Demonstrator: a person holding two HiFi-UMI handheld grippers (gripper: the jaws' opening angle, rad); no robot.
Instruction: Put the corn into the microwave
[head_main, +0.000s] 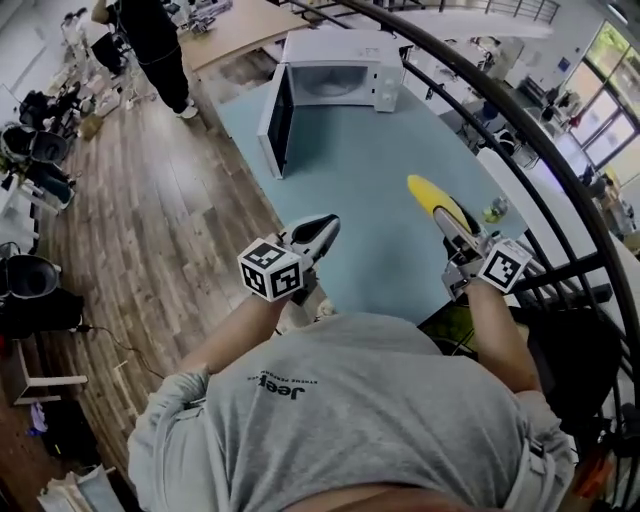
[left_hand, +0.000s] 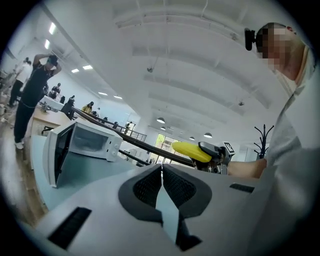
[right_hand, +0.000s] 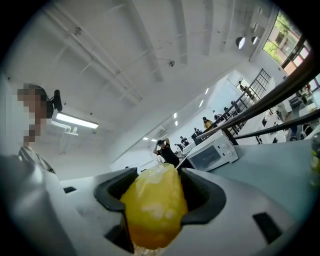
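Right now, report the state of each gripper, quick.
Left gripper: closed, nothing between its jaws.
Right gripper: closed on the corn.

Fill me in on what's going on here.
A person works two handheld grippers. The right gripper is clamped on the corn, holding it over the blue table. The left gripper is shut and empty. The microwave stands at the table's far end with its door open; the corn is not in it yet.
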